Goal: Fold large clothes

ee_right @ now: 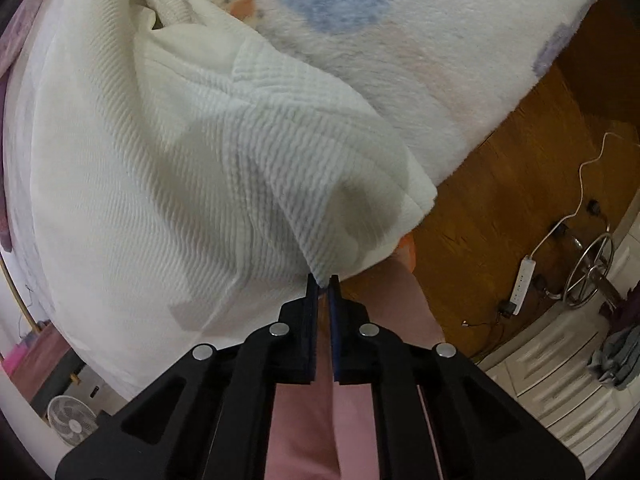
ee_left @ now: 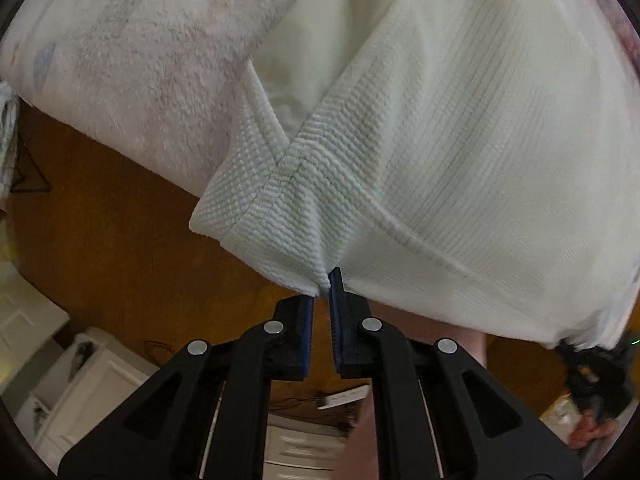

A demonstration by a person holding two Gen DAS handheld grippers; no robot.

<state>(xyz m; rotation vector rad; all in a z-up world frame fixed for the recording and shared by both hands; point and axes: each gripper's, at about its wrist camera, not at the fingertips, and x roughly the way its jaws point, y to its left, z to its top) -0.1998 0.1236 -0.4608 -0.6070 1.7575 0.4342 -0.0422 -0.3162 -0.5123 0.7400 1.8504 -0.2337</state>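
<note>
A large white ribbed garment (ee_left: pixel 460 128) hangs off the edge of a bed. In the left wrist view my left gripper (ee_left: pixel 323 286) is shut on a bunched corner of its ribbed hem (ee_left: pixel 292 216), and the cloth stretches away to the right. My right gripper (ee_right: pixel 323 282) pinches another corner of the white garment (ee_right: pixel 168 152) between its blue pads, with the fabric draped up and to the left. At the far right of the left wrist view the right gripper (ee_left: pixel 592 364) shows dark and blurred at the cloth's other end.
A fluffy blanket (ee_right: pixel 420 60) with blue and orange spots covers the bed under the garment. Brown wooden floor (ee_left: pixel 120 240) lies below. A white power strip (ee_right: pixel 524 280) with its cable, a metal stand (ee_right: pixel 592 272), white drawers (ee_right: pixel 560 380) and a fan (ee_right: pixel 72 420) stand around. Pink trousers (ee_right: pixel 304 420) show beneath my right gripper.
</note>
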